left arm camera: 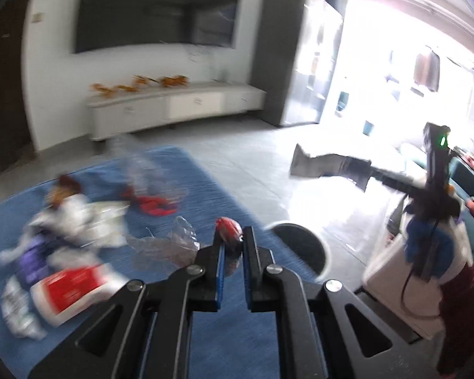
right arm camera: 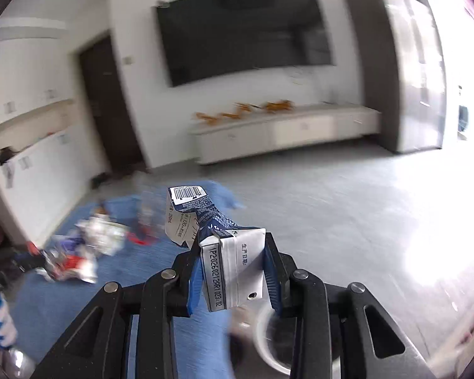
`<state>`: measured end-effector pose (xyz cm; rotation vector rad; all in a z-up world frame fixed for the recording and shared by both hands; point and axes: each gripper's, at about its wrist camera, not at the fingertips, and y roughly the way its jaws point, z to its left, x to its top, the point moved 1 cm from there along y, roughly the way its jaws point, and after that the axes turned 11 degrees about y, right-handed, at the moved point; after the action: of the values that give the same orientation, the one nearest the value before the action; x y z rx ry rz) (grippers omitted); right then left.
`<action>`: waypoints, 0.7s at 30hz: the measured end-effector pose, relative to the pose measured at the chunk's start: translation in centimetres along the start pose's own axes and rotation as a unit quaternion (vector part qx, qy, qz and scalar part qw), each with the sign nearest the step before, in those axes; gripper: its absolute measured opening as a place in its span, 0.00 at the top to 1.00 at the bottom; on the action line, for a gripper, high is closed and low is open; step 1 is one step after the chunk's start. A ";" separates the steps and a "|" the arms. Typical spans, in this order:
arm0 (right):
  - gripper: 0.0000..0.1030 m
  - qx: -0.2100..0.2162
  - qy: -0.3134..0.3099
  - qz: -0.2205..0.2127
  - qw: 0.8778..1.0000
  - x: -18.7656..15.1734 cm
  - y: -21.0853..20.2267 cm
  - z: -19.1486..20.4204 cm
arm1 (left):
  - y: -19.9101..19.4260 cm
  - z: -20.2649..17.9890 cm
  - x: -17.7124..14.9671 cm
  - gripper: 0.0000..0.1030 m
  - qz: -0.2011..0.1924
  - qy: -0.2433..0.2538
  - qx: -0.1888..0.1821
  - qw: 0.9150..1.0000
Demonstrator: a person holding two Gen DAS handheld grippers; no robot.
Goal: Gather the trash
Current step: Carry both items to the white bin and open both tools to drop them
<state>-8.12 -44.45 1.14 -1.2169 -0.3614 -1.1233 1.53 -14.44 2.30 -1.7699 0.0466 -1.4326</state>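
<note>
Right gripper [right arm camera: 233, 252] clamps a crushed carton [right arm camera: 224, 252] over the bin rim [right arm camera: 262, 341]; left gripper [left arm camera: 232, 243] pinches a red scrap [left arm camera: 228, 231].

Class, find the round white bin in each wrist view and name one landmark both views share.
Left wrist view: bin right of centre, just beyond the left gripper.
Right wrist view: bin at bottom centre, under the right gripper and its carton.
Shared landmark: wall television.

Left gripper [left arm camera: 233, 243] jaws nearly closed; right gripper [right arm camera: 233, 262] jaws clamped.
</note>
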 end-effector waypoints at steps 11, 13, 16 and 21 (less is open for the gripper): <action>0.69 -0.124 0.097 0.096 0.983 -6.8 7.6 -13.0 | 18.8 -10.1 6.4 0.91 0.097 0.014 -0.124 0.987; 0.69 -0.131 0.107 0.111 0.979 -7.7 9.1 -14.1 | 21.9 -10.8 6.5 0.91 0.115 0.004 -0.131 0.985; 0.69 -0.136 0.113 0.131 0.976 -8.5 11.2 -15.2 | 26.0 -11.2 6.7 0.90 0.140 -0.013 -0.137 0.981; 0.69 -0.138 0.118 0.159 0.971 -9.5 13.8 -16.1 | 30.8 -11.4 6.1 0.90 0.176 -0.031 -0.145 0.973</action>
<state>-6.16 -54.87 -19.53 -1.3100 0.1731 -1.0447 8.21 -43.95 -11.80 -1.9231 0.5350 -1.1544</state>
